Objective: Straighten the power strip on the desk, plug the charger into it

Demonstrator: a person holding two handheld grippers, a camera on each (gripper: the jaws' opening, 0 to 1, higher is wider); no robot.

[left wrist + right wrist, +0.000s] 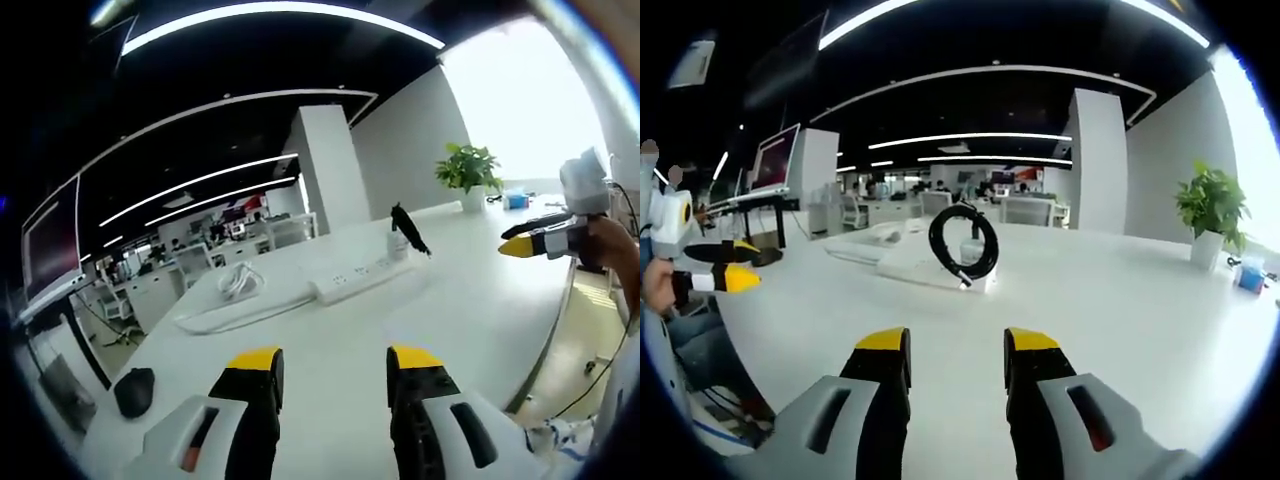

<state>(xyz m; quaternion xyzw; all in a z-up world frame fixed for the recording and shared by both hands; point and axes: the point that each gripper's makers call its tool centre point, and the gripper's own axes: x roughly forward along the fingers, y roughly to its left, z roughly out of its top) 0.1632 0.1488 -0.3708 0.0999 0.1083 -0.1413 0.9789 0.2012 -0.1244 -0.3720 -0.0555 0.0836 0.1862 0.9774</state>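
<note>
A long white power strip (358, 276) lies across the white desk (470, 310), well beyond my left gripper (335, 362), which is open with nothing between its jaws. At the strip's right end stands a white charger (398, 246) with a black coiled cable (408, 230). From the right gripper view the strip (925, 268) runs away to the left, and the black cable loop (963, 243) stands upright around the charger (969, 250). My right gripper (957, 345) is open and empty, short of the strip. The right gripper (530, 240) hovers over the desk's right edge; the left gripper (725, 278) shows at the left.
A loose white cable (240, 280) lies left of the strip. A black mouse (133, 390) sits near the desk's left corner beside a monitor (50, 245). A potted plant (468, 170) stands at the far end. A person's hand (610, 245) holds the right gripper.
</note>
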